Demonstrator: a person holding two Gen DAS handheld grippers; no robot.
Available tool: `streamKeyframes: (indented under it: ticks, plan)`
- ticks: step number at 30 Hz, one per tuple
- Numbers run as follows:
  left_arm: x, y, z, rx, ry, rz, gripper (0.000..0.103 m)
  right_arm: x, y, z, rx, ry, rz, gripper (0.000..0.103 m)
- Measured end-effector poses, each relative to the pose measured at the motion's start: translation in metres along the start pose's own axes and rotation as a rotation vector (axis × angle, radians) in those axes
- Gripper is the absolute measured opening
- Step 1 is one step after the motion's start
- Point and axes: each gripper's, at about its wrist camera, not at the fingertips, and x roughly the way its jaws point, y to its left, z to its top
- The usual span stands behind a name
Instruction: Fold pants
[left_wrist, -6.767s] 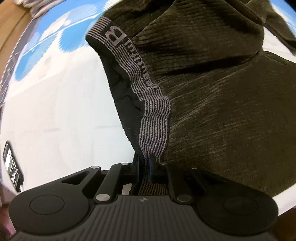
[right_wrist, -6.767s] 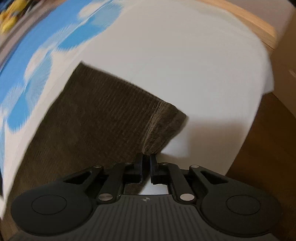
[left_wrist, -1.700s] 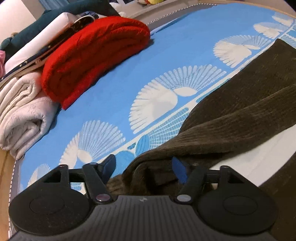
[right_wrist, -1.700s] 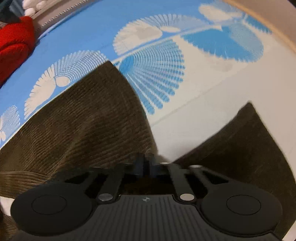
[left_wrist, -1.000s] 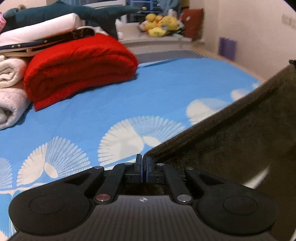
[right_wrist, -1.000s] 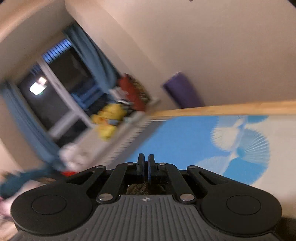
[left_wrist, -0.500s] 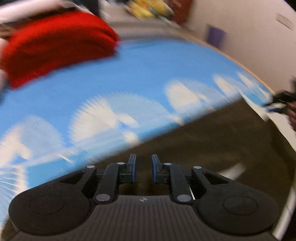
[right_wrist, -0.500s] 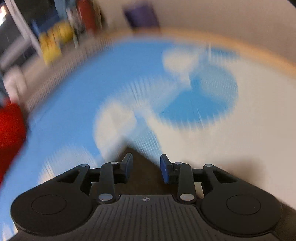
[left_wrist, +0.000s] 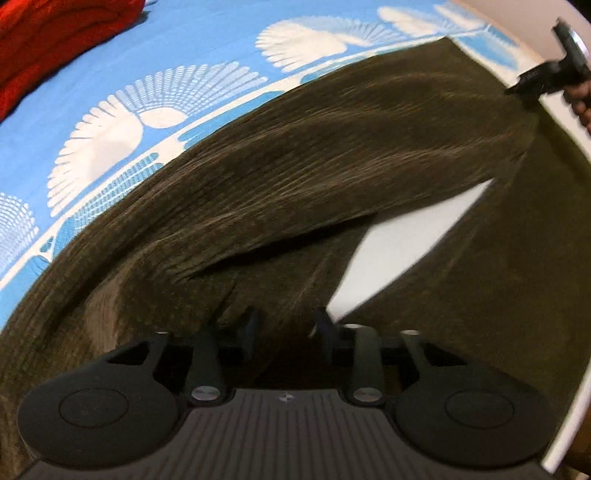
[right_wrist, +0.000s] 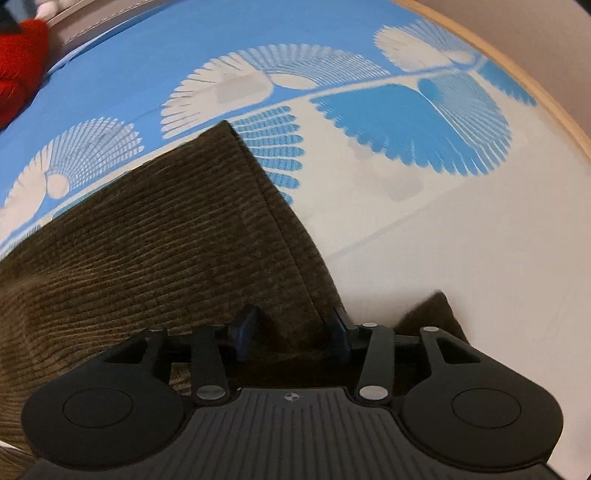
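Note:
The dark olive corduroy pants (left_wrist: 295, 158) lie on the blue and white bed sheet (left_wrist: 207, 44), one leg laid over toward the other with a white wedge of sheet between them. My left gripper (left_wrist: 286, 325) is open just above the pants near the waist end, holding nothing. My right gripper (right_wrist: 291, 328) is open over the leg cuff (right_wrist: 280, 221), with cloth between and below the fingers but not clamped. The right gripper also shows in the left wrist view (left_wrist: 550, 74) at the far cuff end.
A folded red sweater (left_wrist: 55, 40) lies at the far left of the bed; it also shows in the right wrist view (right_wrist: 18, 62). The wooden bed edge (right_wrist: 535, 92) curves along the right.
Both grippers carried the pants up and over, then opened and let the cloth drop. The jaws have widened further since half a second ago, and the pants now lie on the bed.

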Motion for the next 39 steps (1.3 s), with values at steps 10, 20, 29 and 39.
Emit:
streamKeyframes:
  ticks: [10,20,29,39]
  plan:
    - [-0.042,0.017,0.01,-0.012,-0.151,-0.042,0.006,-0.068,-0.004,0.046,0.064,-0.565,0.05,0.004]
    - [-0.045,-0.005,-0.017,0.188,-0.052,-0.232,0.017,0.002,-0.033,0.038,0.257,-0.212,-0.202,0.02]
    - [-0.075,0.093,-0.008,-0.272,-0.255,-0.008,0.03,-0.009,-0.091,0.003,0.76,-0.244,-0.156,0.049]
    - [-0.066,0.085,-0.007,-0.247,-0.228,0.045,0.03,-0.002,-0.027,-0.009,0.443,-0.111,-0.306,0.043]
